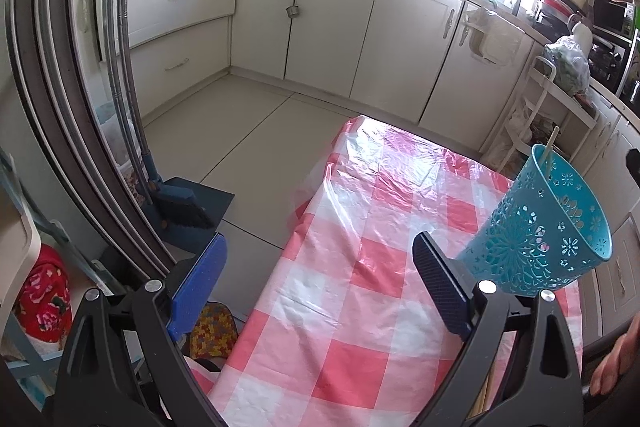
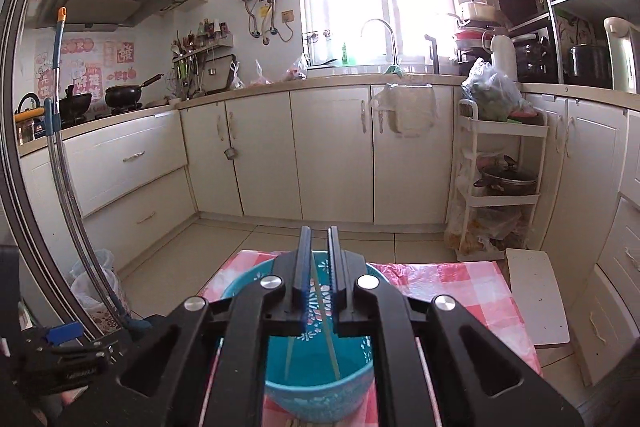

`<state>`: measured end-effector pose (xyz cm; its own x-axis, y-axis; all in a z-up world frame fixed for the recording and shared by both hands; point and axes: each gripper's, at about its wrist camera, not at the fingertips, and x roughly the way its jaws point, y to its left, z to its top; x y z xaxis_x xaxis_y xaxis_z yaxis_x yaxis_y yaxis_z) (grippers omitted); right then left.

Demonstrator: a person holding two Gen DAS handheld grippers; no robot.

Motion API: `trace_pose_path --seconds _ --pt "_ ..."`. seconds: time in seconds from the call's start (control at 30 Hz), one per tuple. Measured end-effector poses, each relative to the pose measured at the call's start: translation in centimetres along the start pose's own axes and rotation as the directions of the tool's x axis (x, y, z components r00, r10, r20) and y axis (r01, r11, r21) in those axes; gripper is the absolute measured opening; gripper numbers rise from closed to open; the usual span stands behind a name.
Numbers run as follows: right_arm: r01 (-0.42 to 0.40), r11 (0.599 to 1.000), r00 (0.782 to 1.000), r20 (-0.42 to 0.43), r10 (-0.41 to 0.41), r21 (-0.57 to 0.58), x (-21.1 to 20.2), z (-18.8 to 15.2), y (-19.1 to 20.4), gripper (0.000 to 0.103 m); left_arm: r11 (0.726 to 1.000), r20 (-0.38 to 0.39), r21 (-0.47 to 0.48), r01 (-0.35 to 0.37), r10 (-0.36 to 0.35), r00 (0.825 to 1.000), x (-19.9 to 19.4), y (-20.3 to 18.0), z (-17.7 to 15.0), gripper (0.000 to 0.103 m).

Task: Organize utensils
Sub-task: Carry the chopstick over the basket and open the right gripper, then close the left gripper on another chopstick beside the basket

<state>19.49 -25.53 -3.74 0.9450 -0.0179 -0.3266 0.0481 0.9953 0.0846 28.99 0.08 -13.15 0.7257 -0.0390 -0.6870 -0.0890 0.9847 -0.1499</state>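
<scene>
A turquoise perforated cup (image 1: 540, 239) stands on the pink-and-white checked tablecloth (image 1: 360, 307), just right of my left gripper's right finger. A pale chopstick (image 1: 553, 139) pokes out of its far rim. My left gripper (image 1: 320, 243) hangs wide open over the cloth with nothing between its fingers. In the right wrist view my right gripper (image 2: 319, 231) hovers right over the cup (image 2: 320, 387), its jaws a narrow gap apart. Two chopsticks (image 2: 334, 351) lean inside the cup below that gap, and the pads do not press on them.
More pale sticks (image 1: 489, 383) lie on the table behind the left gripper's right arm. A hand (image 1: 616, 359) shows at the lower right. A broom and dustpan (image 1: 180, 203) stand on the floor to the left, and a white trolley (image 2: 500, 163) and a white board (image 2: 536, 295) stand to the right.
</scene>
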Motion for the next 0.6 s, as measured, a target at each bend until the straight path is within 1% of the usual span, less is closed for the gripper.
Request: trace_pose_path --seconds 0.03,0.07,0.1,0.17,0.27,0.37,0.43,0.5,0.6 --pt "0.005 1.000 1.000 0.007 -0.005 -0.003 -1.0 -0.2 -0.3 0.025 1.000 0.000 0.001 -0.001 0.001 1.000 0.0 0.0 0.0 0.090" --pt "0.011 1.000 1.000 0.012 -0.011 -0.003 -1.8 -0.5 -0.5 0.032 1.000 0.000 0.001 -0.001 0.001 1.000 -0.1 0.0 0.0 0.090" --pt "0.015 1.000 1.000 0.015 -0.015 -0.002 -2.7 -0.8 -0.8 0.034 1.000 0.001 0.001 -0.002 0.002 1.000 -0.1 0.1 0.0 0.090" --pt "0.028 1.000 1.000 0.002 -0.028 0.001 -4.0 -1.6 -1.4 0.035 1.000 0.002 0.002 -0.005 0.005 1.000 -0.1 0.0 0.0 0.090" --pt "0.056 0.998 0.998 -0.038 -0.055 0.018 -5.4 -3.4 -2.5 0.039 1.000 0.004 0.003 -0.006 0.006 1.000 -0.3 0.1 -0.1 0.090" --pt "0.084 0.996 0.991 -0.105 -0.082 0.020 -6.0 -5.9 -3.2 0.041 1.000 0.004 0.004 -0.007 0.007 1.000 -0.3 0.1 -0.1 0.091" --pt "0.101 0.995 0.983 -0.156 -0.097 0.023 -5.8 -7.6 -3.6 0.041 1.000 0.004 0.007 -0.009 0.009 1.000 -0.3 0.1 -0.2 0.091" --pt "0.107 0.993 0.971 -0.220 -0.095 0.043 -5.3 -9.2 -4.1 0.041 1.000 0.005 0.014 -0.013 0.013 1.000 -0.4 0.1 -0.3 0.091" --pt "0.090 0.995 0.954 -0.292 -0.071 0.052 -4.1 -10.5 -4.0 0.041 0.999 0.006 0.025 -0.022 0.022 1.000 -0.5 0.1 -0.5 0.091"
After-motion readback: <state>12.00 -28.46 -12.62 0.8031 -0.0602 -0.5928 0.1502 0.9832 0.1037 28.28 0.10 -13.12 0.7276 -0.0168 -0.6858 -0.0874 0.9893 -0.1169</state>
